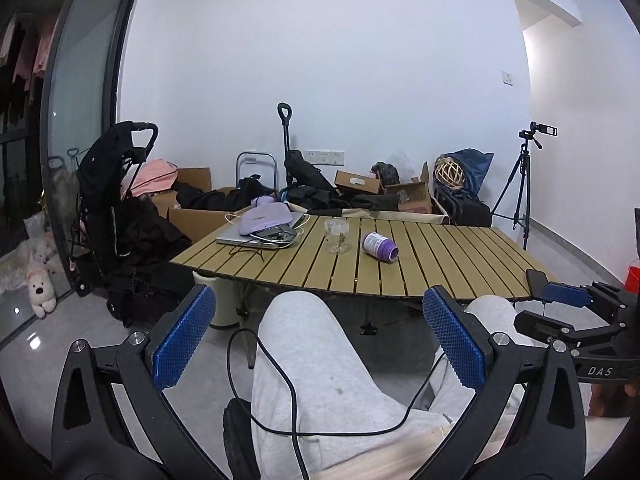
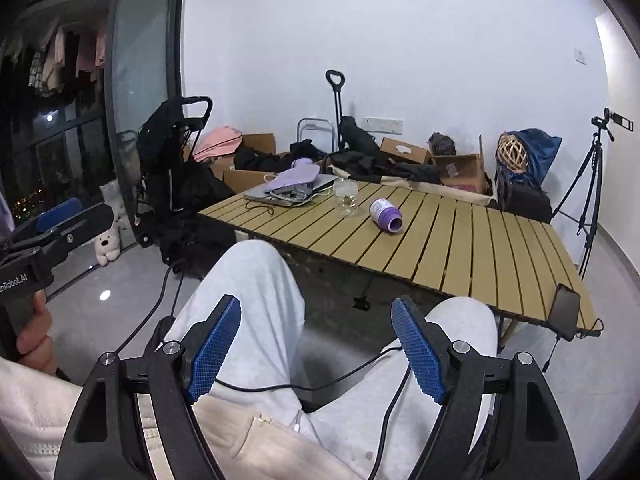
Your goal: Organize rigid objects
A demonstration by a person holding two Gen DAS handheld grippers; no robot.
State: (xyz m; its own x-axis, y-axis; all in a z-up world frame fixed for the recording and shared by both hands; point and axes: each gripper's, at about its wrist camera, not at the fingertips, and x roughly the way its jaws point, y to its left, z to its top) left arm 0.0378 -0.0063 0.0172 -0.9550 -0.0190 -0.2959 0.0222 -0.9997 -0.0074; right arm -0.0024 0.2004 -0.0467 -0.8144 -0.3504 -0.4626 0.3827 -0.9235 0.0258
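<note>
Both my grippers hang over my lap, well short of the table point(image 1: 440, 264): the left gripper point(image 1: 320, 340) has its jaws spread wide with nothing between them, and the right gripper point(image 2: 316, 344) is the same, released and empty. The things I take to be mine to sort sit far across the slats: a purple bottle point(image 1: 379, 246) lying on its side, and just beside it a clear glass point(image 1: 337, 237) standing upright, the two close but apart. The bottle is my first worry; being round and tipped over, it would likely roll along the slats if a pad nudges it before I close, and it points toward the near edge. The glass is hard to read against the wood, so I could misjudge its rim, clip it while going for the bottle, and knock it over. A cable point(image 1: 288, 396) crosses my knees between the jaws and might snag on the reach forward. A phone point(image 2: 565, 312) overhangs the near right corner with a cord on it; a careless swing of the right gripper could sweep it off.
</note>
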